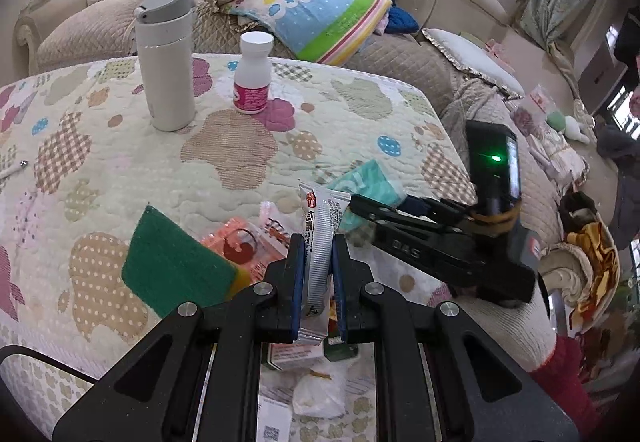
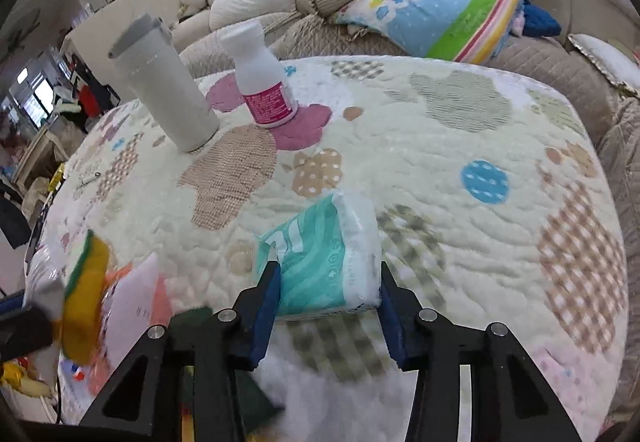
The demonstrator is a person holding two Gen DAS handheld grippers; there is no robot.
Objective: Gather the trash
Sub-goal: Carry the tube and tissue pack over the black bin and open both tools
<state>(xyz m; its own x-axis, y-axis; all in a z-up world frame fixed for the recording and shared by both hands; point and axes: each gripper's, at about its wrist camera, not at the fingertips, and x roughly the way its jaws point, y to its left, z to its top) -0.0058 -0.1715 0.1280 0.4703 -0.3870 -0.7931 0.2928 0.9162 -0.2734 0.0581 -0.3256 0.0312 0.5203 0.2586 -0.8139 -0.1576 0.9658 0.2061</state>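
My left gripper is shut on a silver and white sachet wrapper, held upright above the quilted table. My right gripper is shut on a teal and white tissue pack, held just above the table; the same pack and the right gripper show to the right in the left wrist view. A green and yellow sponge and an orange wrapper lie by the left gripper.
A white thermos and a white bottle with a pink label stand at the table's far side. More wrappers and a crumpled white bag lie under the left gripper. Sofas with cushions and a folded blanket ring the table.
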